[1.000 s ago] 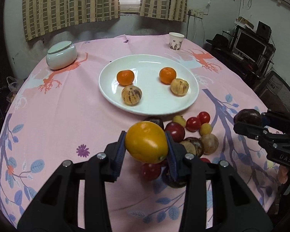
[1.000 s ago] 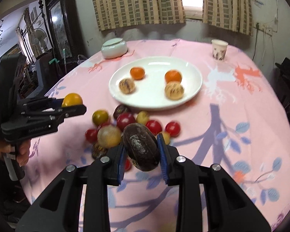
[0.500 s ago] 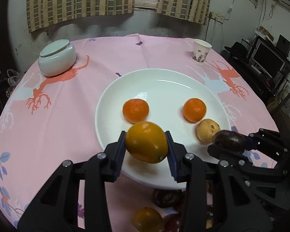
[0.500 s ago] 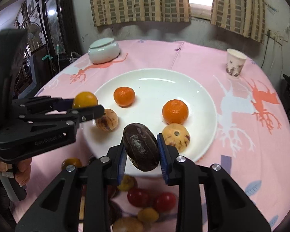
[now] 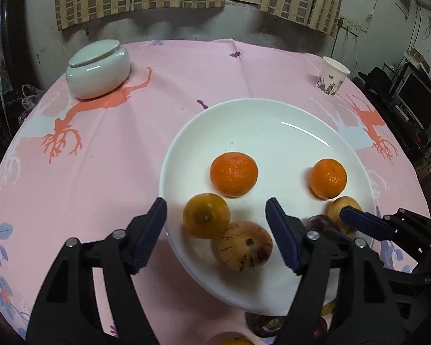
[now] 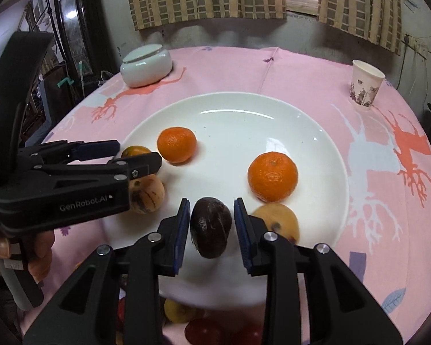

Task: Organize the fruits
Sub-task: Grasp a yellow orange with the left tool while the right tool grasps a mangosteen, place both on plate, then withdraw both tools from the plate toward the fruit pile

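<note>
The left gripper (image 5: pixel 215 224) has just been opening; its jaws stand wide, with the yellow-orange fruit (image 5: pixel 206 215) lying free between them on the near left of the white plate (image 5: pixel 273 120), touching a speckled fruit (image 5: pixel 245 249). The right gripper (image 6: pixel 212 224) stands narrow around a dark fruit (image 6: pixel 211 227), though contact at the right pad is unclear. Fruits near the plate's near rim are mostly hidden; the plate's far half lies open.
</note>
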Demonstrator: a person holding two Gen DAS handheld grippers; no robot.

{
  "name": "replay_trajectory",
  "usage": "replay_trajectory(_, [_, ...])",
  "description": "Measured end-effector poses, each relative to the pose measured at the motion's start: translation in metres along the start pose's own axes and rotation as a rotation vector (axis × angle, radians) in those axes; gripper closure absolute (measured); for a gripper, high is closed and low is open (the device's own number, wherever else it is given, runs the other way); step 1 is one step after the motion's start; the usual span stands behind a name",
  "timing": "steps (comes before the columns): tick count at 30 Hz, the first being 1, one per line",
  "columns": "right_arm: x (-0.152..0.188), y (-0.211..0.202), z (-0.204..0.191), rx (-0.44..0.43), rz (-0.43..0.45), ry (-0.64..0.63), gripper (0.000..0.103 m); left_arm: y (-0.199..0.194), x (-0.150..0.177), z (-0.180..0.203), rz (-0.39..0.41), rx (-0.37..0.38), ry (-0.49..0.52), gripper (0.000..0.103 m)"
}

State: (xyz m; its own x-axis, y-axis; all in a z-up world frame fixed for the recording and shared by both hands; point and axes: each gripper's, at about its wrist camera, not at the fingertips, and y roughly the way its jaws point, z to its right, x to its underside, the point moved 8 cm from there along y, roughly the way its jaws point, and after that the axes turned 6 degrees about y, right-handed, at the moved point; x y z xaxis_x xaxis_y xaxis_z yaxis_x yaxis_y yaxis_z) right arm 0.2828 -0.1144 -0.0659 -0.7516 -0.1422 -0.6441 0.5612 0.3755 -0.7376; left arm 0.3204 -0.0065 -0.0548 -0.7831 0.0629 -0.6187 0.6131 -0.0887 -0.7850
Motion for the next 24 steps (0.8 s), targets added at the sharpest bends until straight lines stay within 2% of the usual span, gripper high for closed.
replay_trajectory(3, [0.004,-0.024,0.004,-0.003,0.031,0.015,0.069,-0.022,0.003,0.004,0.024,-0.020,0.029,0.024])
replay_trajectory(4, [0.007,-0.034,0.007,-0.006,0.037,0.028,0.063,-0.028,0.005,0.006,0.032,-0.025,0.040,0.018])
replay_trajectory(5, [0.010,-0.043,0.010,-0.005,0.047,0.046,0.039,-0.036,0.008,0.008,0.042,-0.027,0.050,0.016])
replay_trajectory(6, [0.013,-0.052,0.012,-0.006,0.068,0.065,0.031,-0.045,0.013,0.012,0.055,-0.024,0.061,0.016])
replay_trajectory(7, [0.017,-0.063,0.013,-0.011,0.093,0.078,0.025,-0.052,0.016,0.015,0.066,-0.015,0.069,0.013])
replay_trajectory(10, [0.037,-0.087,0.012,-0.012,0.111,0.063,0.024,-0.073,0.038,0.028,0.093,0.009,0.097,0.009])
replay_trajectory(12, [0.055,-0.101,0.012,-0.002,0.114,0.072,0.014,-0.083,0.055,0.037,0.098,0.020,0.124,0.009])
replay_trajectory(13, [0.063,-0.107,0.013,-0.005,0.124,0.082,0.006,-0.087,0.064,0.040,0.100,0.027,0.135,0.009])
replay_trajectory(19, [0.108,-0.120,0.020,0.002,0.090,0.166,0.005,-0.097,0.118,0.052,0.071,0.055,0.157,0.009])
replay_trajectory(24, [0.134,-0.120,0.009,-0.036,0.054,0.166,0.005,-0.100,0.149,0.045,0.035,0.098,0.097,0.009])
